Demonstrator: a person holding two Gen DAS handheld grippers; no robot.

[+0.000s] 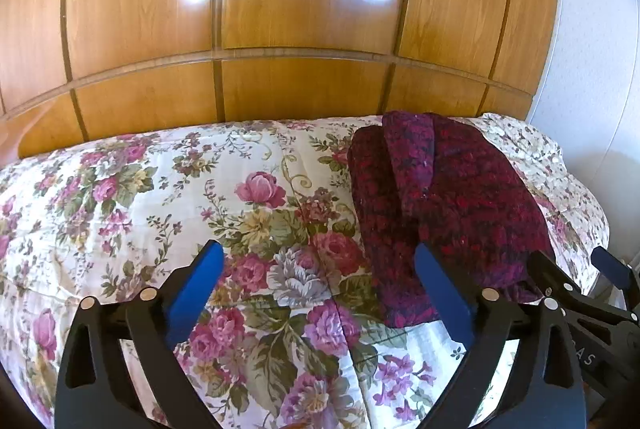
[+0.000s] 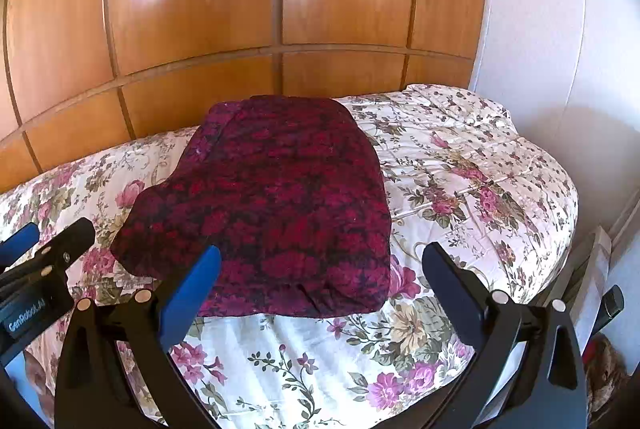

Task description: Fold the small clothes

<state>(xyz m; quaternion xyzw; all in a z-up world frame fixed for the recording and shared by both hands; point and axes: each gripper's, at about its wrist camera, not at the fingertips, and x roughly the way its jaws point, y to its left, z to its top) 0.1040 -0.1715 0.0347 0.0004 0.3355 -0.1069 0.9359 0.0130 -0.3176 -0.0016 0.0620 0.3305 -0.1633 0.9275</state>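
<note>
Left tool (image 1: 318, 281): released, holding nothing
Right tool (image 2: 320, 283): released, holding nothing
Cloth (image 2: 276, 197): folded on bed (image 2: 480, 165), ahead of both tools

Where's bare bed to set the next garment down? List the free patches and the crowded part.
Free: the quilt left of the sweater, back to the wardrobe; the strip right of the sweater, toward the wall; the near strip in front of it. Crowded: the near edge of the sweater, where the left gripper and right gripper both hover open.

Folded maroon garment (image 2: 276, 197) on bedspread (image 2: 460, 165)
</note>
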